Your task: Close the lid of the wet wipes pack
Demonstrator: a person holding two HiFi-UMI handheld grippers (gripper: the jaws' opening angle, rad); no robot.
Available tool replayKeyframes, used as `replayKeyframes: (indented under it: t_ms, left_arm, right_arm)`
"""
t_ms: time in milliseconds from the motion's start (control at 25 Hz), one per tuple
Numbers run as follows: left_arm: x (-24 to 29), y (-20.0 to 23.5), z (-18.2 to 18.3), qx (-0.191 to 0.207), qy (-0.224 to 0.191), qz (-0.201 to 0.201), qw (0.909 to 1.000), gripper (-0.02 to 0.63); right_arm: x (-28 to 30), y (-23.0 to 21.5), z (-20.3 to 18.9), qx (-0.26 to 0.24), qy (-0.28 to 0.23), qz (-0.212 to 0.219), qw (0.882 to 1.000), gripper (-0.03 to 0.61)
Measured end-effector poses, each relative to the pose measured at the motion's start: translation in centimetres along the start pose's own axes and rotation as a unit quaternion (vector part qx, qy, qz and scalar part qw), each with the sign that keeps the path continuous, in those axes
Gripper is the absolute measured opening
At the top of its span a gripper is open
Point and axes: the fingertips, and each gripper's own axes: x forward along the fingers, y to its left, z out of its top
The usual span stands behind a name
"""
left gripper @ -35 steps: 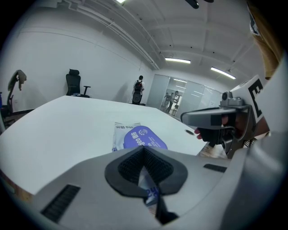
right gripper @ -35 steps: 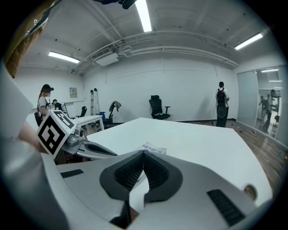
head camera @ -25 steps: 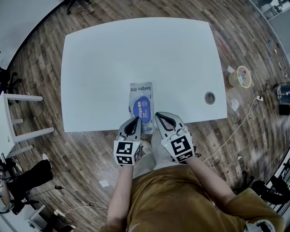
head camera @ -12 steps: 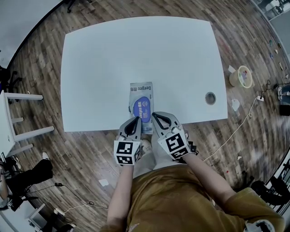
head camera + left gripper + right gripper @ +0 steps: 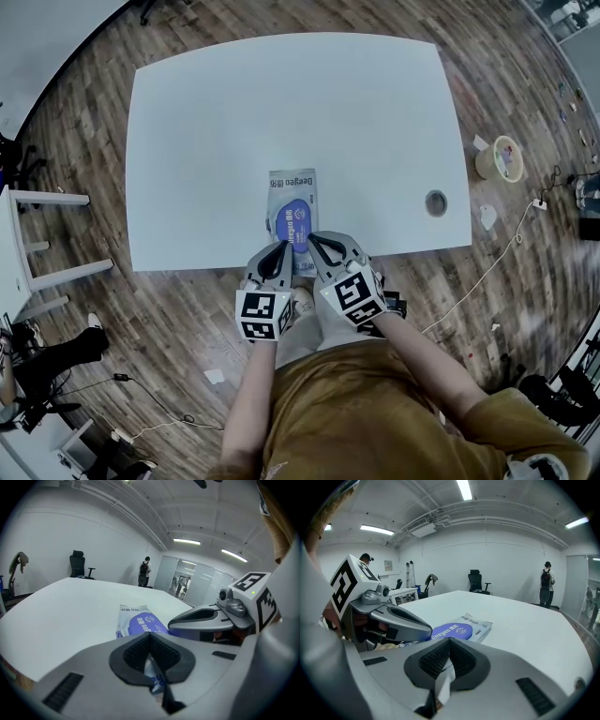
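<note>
We see the pack (image 5: pixel 292 192) lying flat on the white table (image 5: pixel 216 131), close to the near edge and about midway along it, its long side running away from us. Its blue oval lid (image 5: pixel 294 219) reads "Deeyeo" in white letters in the right gripper view, and the same name is printed on the pack's far end. We cannot make out the smaller print.

The left gripper (image 5: pixel 282 247) rests over the pack's near left part, its jaws pressed together at the tips. In its own view we see a strip of the pack's white and blue print through the gap behind the tips, and we see nothing clamped between them. The right gripper (image 5: pixel 311 238) sits just beside it, angled inward, its tip over the lid's near right edge and its jaws likewise closed. The two tips are near each other but apart.

Further right the table has a round hole (image 5: pixel 435 201). A tape roll (image 5: pixel 497 157) lies on the wood floor (image 5: pixel 525 103) beyond.
</note>
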Motion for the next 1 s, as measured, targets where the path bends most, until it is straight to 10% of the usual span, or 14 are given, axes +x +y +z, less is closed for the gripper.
replayKeyframes:
  t_ms: [1000]
  left_arm:
    - [0.3,0.2,-0.4,0.005,0.006,-0.005,1.0,-0.005]
  right_arm:
    - [0.9,0.0,-1.2,0.004,0.024,-0.002,1.0,0.006]
